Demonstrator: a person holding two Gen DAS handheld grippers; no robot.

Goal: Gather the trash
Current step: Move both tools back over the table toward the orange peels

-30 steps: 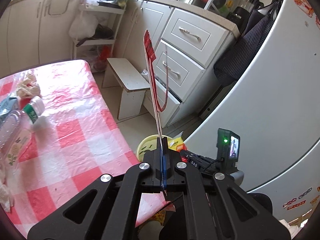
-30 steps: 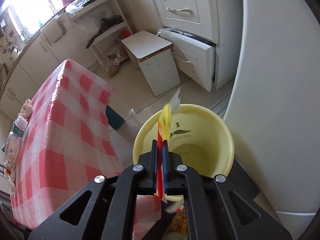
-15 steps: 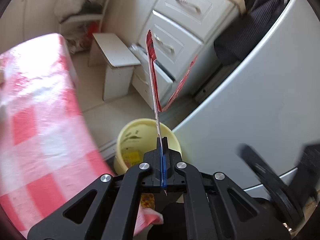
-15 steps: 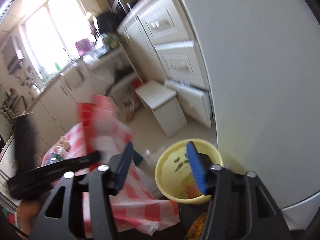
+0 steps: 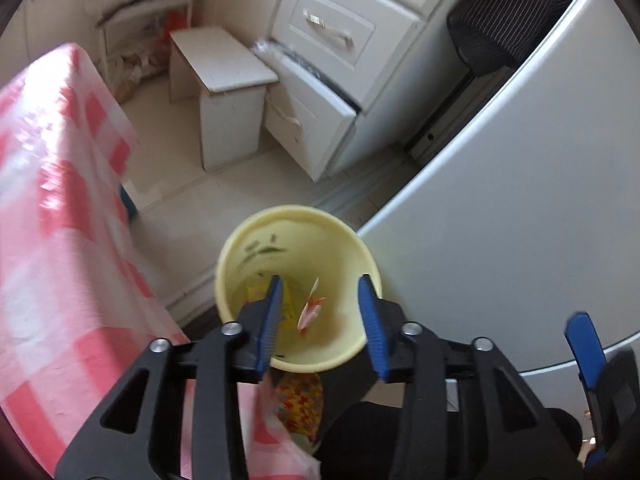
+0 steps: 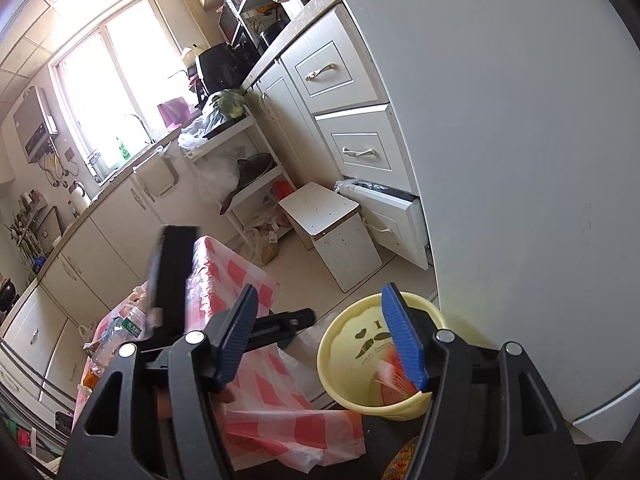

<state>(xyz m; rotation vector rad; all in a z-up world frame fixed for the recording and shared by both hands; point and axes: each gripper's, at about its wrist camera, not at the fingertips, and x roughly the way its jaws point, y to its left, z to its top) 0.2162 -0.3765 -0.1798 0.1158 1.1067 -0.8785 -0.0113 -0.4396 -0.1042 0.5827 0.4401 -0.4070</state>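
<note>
**Wrapper dropping into the bin**

Left gripper (image 5: 320, 312) directly above the round pale-yellow plastic bin (image 5: 236, 252), blue pads just spread apart, nothing pressed between them. Thin red-and-white crumpled wrapper (image 5: 310, 310) loose inside the bin, between the 2 pads in the left wrist view, touching neither. Right gripper (image 6: 320, 332) released too, empty, just left of the bin. Pink-and-white checked plastic tablecloth (image 5: 60, 240) left of the bin.

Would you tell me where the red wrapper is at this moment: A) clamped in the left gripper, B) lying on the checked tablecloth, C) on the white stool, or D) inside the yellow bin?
D: the red wrapper shows inside the yellow bin, below the left gripper, whose jaws have just been opening and hold nothing.
</note>
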